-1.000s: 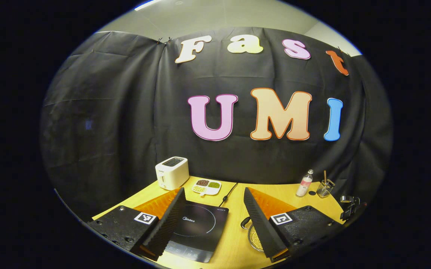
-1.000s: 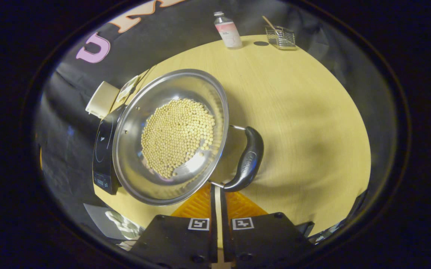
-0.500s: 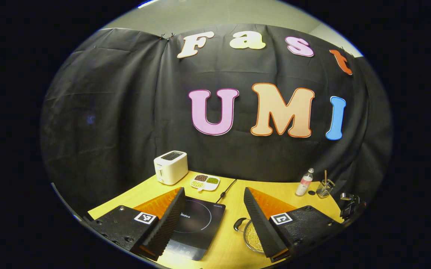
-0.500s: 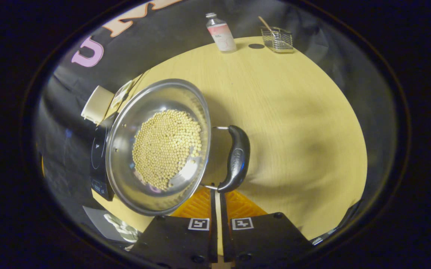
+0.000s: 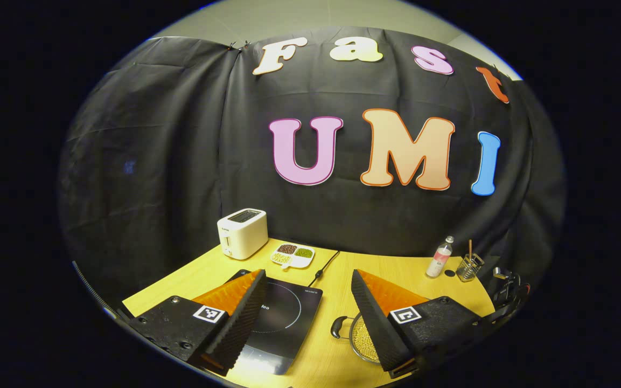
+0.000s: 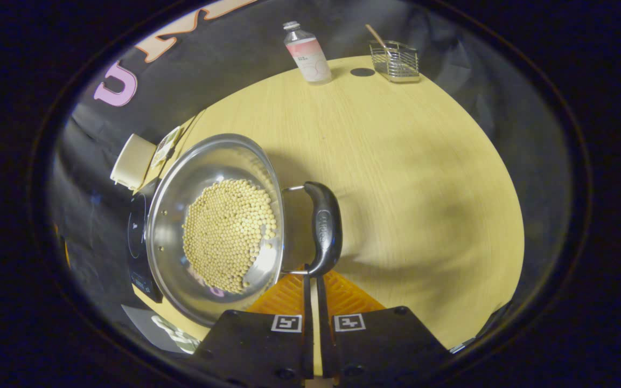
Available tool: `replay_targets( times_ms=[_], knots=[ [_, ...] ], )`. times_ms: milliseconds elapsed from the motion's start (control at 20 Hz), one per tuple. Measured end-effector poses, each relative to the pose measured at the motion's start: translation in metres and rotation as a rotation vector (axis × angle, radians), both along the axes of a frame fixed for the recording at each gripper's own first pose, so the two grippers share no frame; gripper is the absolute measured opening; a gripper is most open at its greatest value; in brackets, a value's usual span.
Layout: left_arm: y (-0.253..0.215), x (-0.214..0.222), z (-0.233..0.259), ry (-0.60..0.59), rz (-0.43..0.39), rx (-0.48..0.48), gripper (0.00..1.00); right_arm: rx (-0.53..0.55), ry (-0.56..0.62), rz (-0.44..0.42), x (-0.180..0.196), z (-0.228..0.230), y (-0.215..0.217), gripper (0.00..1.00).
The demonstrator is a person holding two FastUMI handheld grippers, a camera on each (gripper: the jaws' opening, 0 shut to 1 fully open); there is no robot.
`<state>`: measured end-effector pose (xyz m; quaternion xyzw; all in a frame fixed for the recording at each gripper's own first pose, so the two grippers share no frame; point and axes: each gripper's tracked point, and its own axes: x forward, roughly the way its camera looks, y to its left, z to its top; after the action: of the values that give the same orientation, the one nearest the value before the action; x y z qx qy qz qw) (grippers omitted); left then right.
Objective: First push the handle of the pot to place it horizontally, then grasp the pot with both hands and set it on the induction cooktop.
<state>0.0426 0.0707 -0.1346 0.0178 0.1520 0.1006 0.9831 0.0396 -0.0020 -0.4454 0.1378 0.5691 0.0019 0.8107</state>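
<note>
Probably heavy and slick with its beans, the steel pot (image 6: 216, 226) wants both side handles (image 6: 323, 229) gripped; the right gripper (image 6: 313, 280) is closed and empty, the left gripper (image 5: 307, 302) spread wide.

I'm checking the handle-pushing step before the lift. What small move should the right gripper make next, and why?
Probably keep nudging the pot's black handle with the right gripper, whose fingers are closed with the tips at the handle's near end. The pot, full of beans, sits beside the induction cooktop, and the open left gripper is not at it yet.
</note>
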Motion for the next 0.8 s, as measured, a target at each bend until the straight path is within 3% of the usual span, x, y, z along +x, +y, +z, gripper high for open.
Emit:
replay_targets(
  times_ms=[300,350,500,550,600,800],
  knots=[
    [-0.001,0.007,-0.020,0.040,0.002,-0.015,0.96,0.017,0.012,-0.008,0.002,0.000,-0.001,0.08],
    [0.000,0.009,-0.022,0.043,0.001,-0.018,0.92,0.016,0.012,-0.008,0.002,0.000,0.000,0.08],
    [-0.002,0.014,-0.034,0.056,-0.013,-0.028,0.96,0.019,0.013,-0.010,0.002,0.001,-0.001,0.08],
    [-0.003,0.016,-0.039,0.059,-0.019,-0.032,0.92,0.022,0.013,-0.011,0.001,0.001,0.000,0.08],
    [-0.004,0.018,-0.044,0.064,-0.025,-0.037,0.96,0.026,0.014,-0.012,0.001,0.002,0.000,0.08],
    [-0.006,0.024,-0.067,0.099,-0.043,-0.041,0.96,0.052,0.022,-0.020,0.001,0.006,0.000,0.10]
  ],
)
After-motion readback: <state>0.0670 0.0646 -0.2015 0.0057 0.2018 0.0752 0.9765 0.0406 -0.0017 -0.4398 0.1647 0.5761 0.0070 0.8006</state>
